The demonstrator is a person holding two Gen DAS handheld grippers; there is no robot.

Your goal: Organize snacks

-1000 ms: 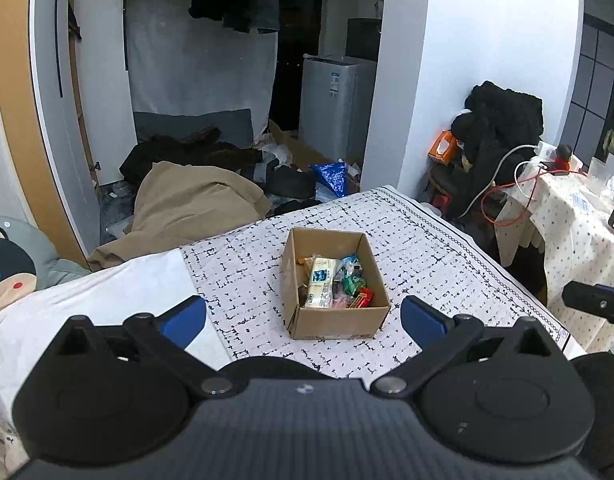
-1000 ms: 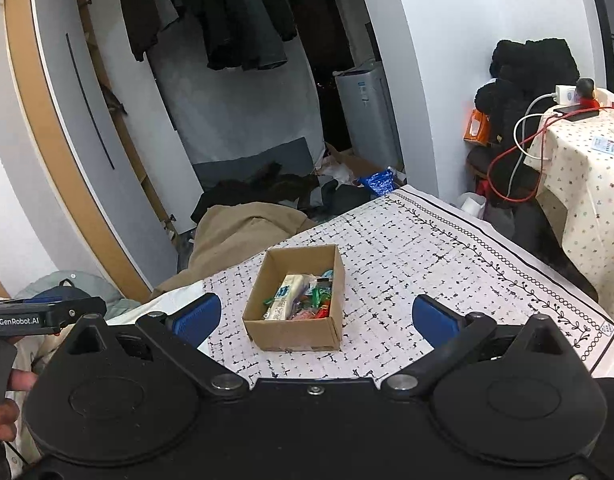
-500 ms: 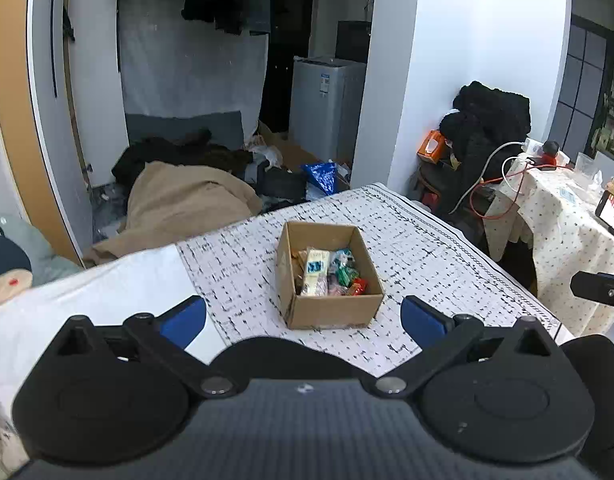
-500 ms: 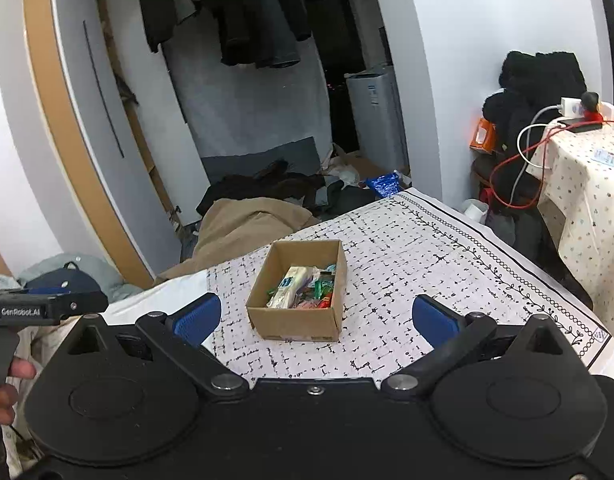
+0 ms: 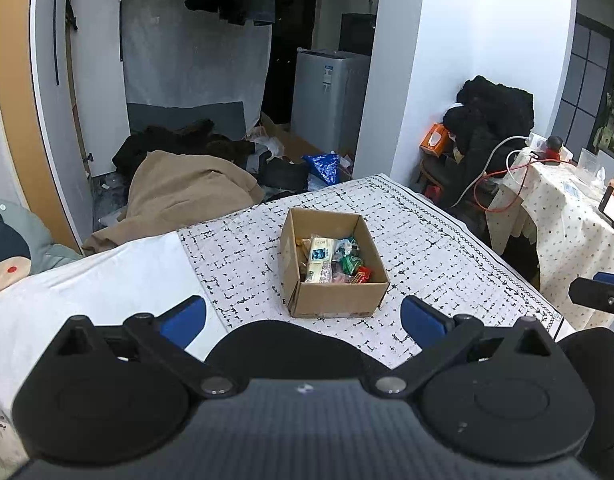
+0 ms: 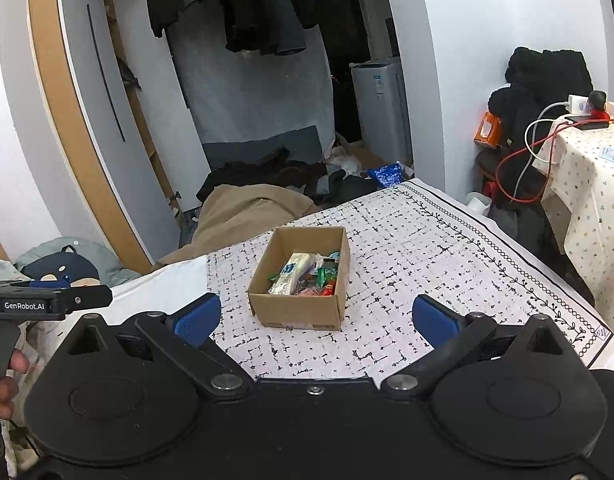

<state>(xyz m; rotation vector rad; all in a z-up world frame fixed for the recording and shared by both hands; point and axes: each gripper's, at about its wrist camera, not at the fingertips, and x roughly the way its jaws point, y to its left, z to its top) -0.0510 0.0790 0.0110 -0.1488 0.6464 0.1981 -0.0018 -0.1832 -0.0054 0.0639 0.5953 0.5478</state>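
From the left wrist camera, the left gripper (image 5: 303, 318) hangs above the near edge of the bed with its blue-padded jaws spread wide and nothing between them. Ahead of it, an open cardboard box (image 5: 331, 304) sits on the black-and-white patterned cloth (image 5: 447, 256). Inside lie the snacks (image 5: 333, 262): a long pale packet along the left wall, with small green and red wrappers packed beside it. Nothing lies between the jaws and the box. A plain white sheet (image 5: 119, 276) covers the bed to the left of the cloth. Beyond the bed, a tan blanket (image 5: 187, 188) is heaped on the floor, near a blue bag (image 5: 323, 166) and a grey appliance (image 5: 331, 96). A side table (image 5: 567, 216) with a dotted cover stands to the right, red and white cables trailing over it. The tip of the other tool pokes in at the right edge.

From the right wrist camera, the right gripper (image 6: 317, 320) is also wide open and empty, the box (image 6: 299, 314) just past its pads, slightly left of centre. Dark clothes (image 6: 263, 12) hang overhead in the background. At the left edge, a person's hand (image 6: 3, 384) grips the handle of the left tool.
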